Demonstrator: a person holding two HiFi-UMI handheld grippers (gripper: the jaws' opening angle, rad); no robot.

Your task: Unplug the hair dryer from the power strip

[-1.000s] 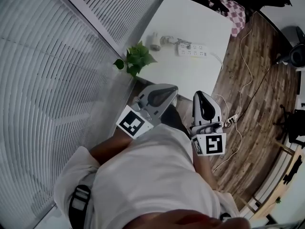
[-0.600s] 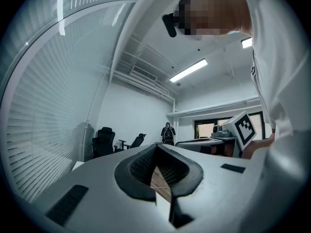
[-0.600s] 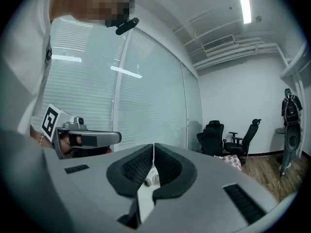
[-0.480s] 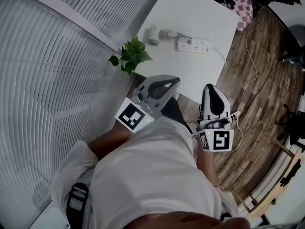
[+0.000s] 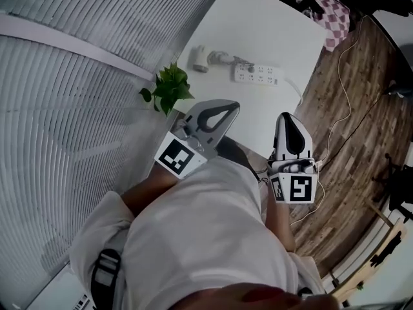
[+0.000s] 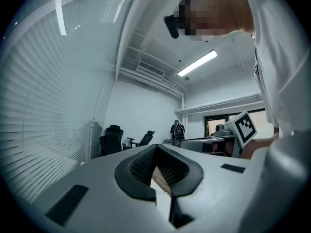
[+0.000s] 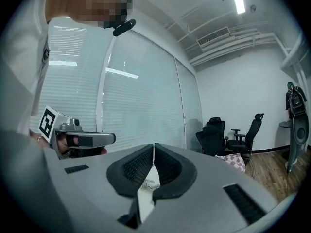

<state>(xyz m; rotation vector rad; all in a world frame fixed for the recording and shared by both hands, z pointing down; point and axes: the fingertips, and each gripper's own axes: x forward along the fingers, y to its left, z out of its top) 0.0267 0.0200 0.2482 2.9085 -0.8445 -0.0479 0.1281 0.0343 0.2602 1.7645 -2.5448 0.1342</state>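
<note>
Left gripper [image 5: 224,112] and right gripper [image 5: 288,118] at frame centre, both clenched, empty. Hair dryer [image 5: 199,58] lies left of power strip [image 5: 258,75], upper centre.

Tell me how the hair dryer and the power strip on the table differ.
The hair dryer is small and rounded; the power strip is a long flat bar with rows of sockets. The hair dryer lies nearer the blinds, the power strip nearer the wooden floor. Both are white and lie on the white table, with a cord between them.
</note>
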